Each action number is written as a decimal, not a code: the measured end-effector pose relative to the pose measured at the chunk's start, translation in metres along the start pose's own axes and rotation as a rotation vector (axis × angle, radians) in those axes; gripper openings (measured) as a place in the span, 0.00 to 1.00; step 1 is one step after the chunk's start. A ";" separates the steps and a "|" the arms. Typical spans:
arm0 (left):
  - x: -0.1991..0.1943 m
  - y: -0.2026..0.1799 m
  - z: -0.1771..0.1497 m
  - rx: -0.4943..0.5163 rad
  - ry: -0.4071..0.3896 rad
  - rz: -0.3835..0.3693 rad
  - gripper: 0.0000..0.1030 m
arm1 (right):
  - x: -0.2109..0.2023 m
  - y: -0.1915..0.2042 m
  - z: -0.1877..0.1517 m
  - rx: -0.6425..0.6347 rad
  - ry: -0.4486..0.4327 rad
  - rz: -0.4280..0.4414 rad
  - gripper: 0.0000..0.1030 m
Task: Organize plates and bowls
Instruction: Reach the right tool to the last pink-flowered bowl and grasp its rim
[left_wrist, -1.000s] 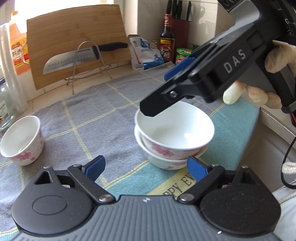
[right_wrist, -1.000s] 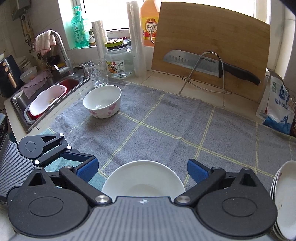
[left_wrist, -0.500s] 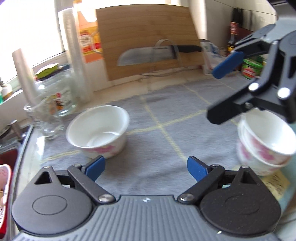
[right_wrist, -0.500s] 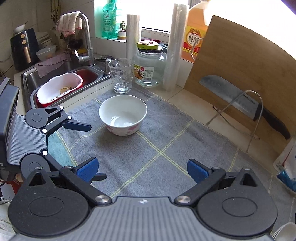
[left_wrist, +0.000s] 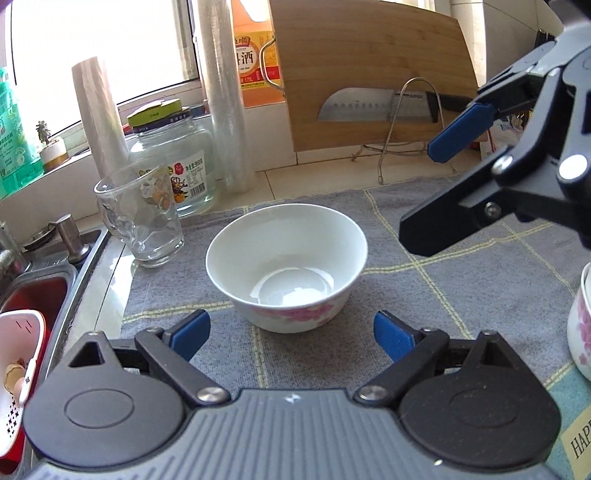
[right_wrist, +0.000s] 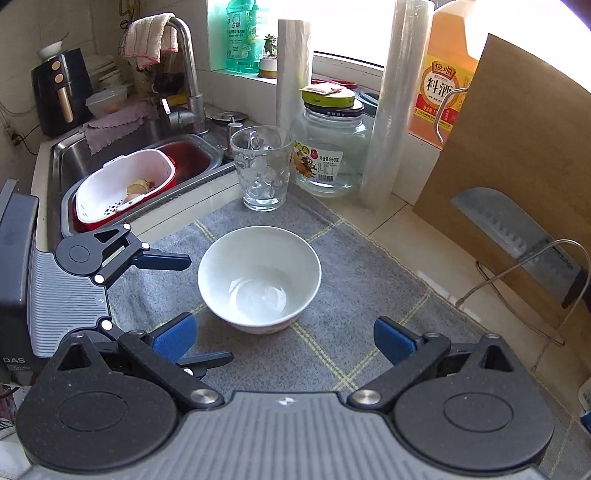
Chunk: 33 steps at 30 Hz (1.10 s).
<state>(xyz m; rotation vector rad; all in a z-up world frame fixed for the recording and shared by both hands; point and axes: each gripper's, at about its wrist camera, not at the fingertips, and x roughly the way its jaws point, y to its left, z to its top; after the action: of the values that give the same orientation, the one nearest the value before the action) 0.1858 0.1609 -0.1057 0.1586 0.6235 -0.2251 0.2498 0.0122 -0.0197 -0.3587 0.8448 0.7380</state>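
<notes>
Already two bowls (left_wrist: 581, 317) sit nested at the towel's (left_wrist: 424, 295) right edge, while one lone bowl (left_wrist: 286, 266) waits near the glass (left_wrist: 140, 218), with the left gripper (left_wrist: 291, 328) and right gripper (right_wrist: 284, 338) both spread wide, empty, just short of it.

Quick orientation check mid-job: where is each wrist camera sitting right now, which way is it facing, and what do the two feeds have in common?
Left wrist: sits behind the left claw, angled down at the single bowl on the grey cloth; its own open blue-padded fingers show, with the right claw entering at right.
Right wrist: sits behind the right claw, looking down at the same bowl and toward the sink; the left claw shows at left.
Shared: bowl, glass, jar, cutting board.
</notes>
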 end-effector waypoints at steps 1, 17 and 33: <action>0.003 0.002 0.001 -0.006 0.000 -0.002 0.92 | 0.004 -0.001 0.002 0.007 0.003 0.010 1.00; 0.021 0.005 0.007 -0.008 -0.026 -0.023 0.92 | 0.067 -0.019 0.029 0.032 0.053 0.170 1.00; 0.023 0.007 0.009 -0.022 -0.047 -0.042 0.90 | 0.098 -0.037 0.041 0.116 0.106 0.239 0.81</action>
<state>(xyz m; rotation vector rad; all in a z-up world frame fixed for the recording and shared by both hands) 0.2107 0.1616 -0.1121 0.1189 0.5833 -0.2620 0.3417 0.0532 -0.0702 -0.1958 1.0383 0.8927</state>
